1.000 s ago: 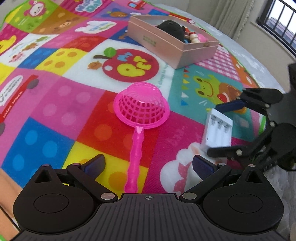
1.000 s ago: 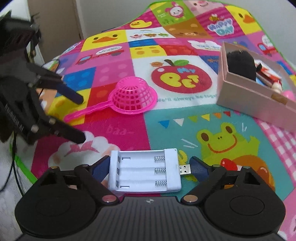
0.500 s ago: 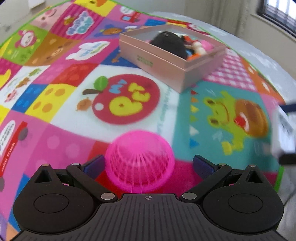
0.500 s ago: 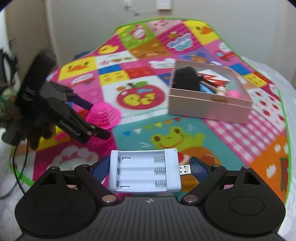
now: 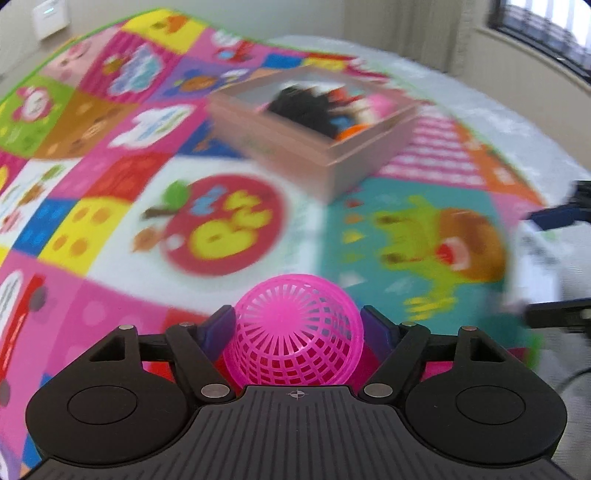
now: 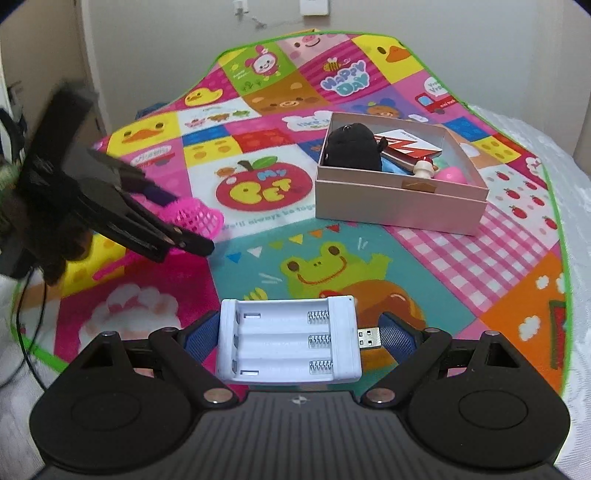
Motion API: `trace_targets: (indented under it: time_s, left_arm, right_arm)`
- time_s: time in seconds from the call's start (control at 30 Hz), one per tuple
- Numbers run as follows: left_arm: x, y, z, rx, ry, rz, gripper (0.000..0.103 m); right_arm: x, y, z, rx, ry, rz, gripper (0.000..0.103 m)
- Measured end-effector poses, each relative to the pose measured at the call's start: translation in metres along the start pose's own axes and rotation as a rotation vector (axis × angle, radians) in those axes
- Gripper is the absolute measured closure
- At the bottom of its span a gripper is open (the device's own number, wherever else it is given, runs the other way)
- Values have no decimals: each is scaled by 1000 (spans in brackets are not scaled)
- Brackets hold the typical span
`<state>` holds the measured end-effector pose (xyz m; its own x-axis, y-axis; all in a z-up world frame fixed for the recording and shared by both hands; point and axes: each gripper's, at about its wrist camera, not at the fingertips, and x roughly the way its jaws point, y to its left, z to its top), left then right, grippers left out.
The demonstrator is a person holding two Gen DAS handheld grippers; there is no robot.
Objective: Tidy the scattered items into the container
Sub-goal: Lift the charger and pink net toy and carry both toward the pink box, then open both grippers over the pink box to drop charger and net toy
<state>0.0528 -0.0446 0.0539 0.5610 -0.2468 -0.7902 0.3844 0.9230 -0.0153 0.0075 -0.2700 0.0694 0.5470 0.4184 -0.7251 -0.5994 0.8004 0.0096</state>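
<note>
Strainer (image 5: 295,332) | clamped in left tool (image 5: 297,328) | charger (image 6: 288,341) clamped in right tool (image 6: 295,338)

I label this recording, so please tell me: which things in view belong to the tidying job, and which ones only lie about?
Belong to the job:
- pink strainer
- white battery holder
- pink box

Only lying about:
- patchwork play mat
- black cable
- wall plate

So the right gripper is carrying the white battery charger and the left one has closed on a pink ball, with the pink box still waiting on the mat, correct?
Nearly. The right gripper does hold the white battery charger, and the pink box sits on the mat. But the left gripper grips a pink toy strainer, not a ball: the right wrist view shows its mesh bowl and handle.
</note>
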Motion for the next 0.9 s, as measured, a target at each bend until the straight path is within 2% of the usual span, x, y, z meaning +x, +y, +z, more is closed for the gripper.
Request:
trace_targets:
  time_s: [0.07, 0.13, 0.27, 0.4, 0.5, 0.53, 0.57, 0.7, 0.8, 0.9]
  left_arm:
    - [-8, -14, 23, 20, -19, -40, 24]
    - [-12, -22, 60, 4, -59, -43, 24]
    - [-4, -16, 147, -169, -133, -59, 24]
    - [25, -18, 218, -224, -199, 2, 24]
    - [56, -13, 250, -290, -212, 12, 22]
    - [67, -11, 257, -293, -223, 4, 14]
    - [76, -10, 262, -288, -233, 2, 6]
    - [82, 3, 255, -330, -267, 13, 6]
    - [75, 11, 222, -350, -209, 20, 5]
    - [59, 4, 175, -229, -169, 68, 3]
  right_arm:
    - [-7, -7, -2, 3, 8, -25, 12]
    - [-14, -18, -4, 46, 9, -35, 12]
    - [-23, -43, -6, 114, -6, -65, 12]
    - [-28, -67, -2, 171, -37, -78, 12]
    - [-24, -83, 0, 187, -38, -139, 12]
    - [-22, -89, 0, 202, -39, -140, 12]
    - [-21, -96, 0, 222, -44, -128, 12]
    - [-18, -115, 5, 269, -68, -103, 12]
    - [-14, -123, 11, 278, -71, -103, 12]
    - [-9, -126, 22, 271, -76, -84, 12]
